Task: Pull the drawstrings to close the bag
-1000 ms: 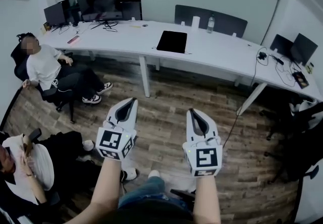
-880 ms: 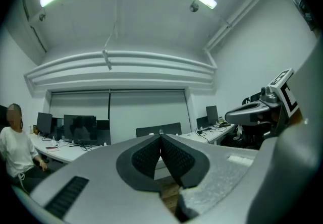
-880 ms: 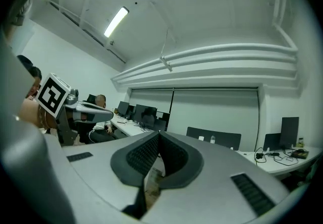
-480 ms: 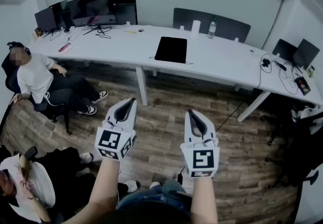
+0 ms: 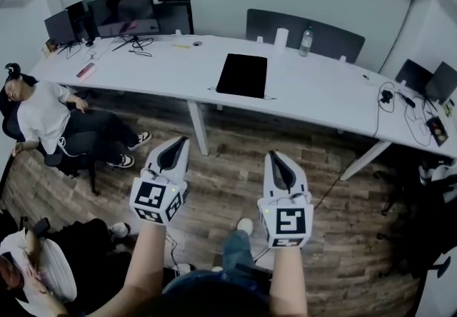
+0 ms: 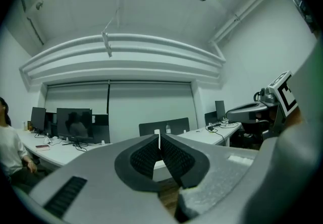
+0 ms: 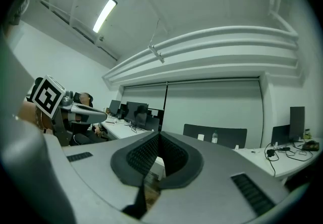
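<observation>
Carried nearer the white desk's [image 5: 321,94] front edge: left gripper [image 5: 180,144] & right gripper [image 5: 275,158], jaws shut, nothing held (no bag in view); drawstrings should be located first.

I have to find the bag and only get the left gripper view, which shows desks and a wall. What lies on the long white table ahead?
Observer: A flat black rectangle lies near the middle of the table; I can't tell what it is.
Operator: Is the right gripper holding anything?
Observer: No, its jaws are together with nothing between them.
Operator: What's underneath?
Observer: Wooden floor; the table starts further ahead.
</observation>
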`<state>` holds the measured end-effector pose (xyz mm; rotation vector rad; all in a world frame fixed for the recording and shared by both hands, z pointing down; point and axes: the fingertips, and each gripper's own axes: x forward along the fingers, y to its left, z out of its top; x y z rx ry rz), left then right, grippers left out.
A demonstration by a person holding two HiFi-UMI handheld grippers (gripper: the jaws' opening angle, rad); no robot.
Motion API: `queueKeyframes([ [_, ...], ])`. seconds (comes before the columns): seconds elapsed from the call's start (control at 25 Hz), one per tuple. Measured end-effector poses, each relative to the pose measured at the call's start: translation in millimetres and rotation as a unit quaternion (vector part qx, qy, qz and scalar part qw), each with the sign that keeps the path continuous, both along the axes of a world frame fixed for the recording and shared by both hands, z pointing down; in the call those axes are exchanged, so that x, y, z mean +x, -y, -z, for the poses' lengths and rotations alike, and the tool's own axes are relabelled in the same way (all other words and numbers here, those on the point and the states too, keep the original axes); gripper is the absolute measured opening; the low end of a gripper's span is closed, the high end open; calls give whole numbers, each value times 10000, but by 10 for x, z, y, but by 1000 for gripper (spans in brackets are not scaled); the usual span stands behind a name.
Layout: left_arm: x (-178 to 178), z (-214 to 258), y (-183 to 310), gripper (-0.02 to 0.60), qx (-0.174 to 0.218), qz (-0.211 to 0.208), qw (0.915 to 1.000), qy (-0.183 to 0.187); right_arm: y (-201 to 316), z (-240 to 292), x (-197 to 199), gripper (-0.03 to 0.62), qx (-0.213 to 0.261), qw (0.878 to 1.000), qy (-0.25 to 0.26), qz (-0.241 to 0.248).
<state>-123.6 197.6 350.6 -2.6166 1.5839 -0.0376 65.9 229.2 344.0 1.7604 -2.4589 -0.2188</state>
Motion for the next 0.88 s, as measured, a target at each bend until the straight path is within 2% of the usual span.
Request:
queueKeyframes([
  [0.32, 293, -10, 1056, -3, -133, 221, 9997, 48, 1050, 8, 276, -6, -99, 9994, -13, 335],
  [0.64, 519, -56, 1971, -3, -235, 521, 9983, 97, 2041, -25, 714, -6, -230, 9988, 38, 440],
  [0.76, 576, -135, 2192, -3, -301, 491, 9983, 61, 2296, -126, 828, -6, -355, 9982, 79, 485],
  [0.88, 638, -216, 2343, -3, -368, 292, 9989, -36, 2510, -243, 897, -6, -476, 9972, 104, 564],
])
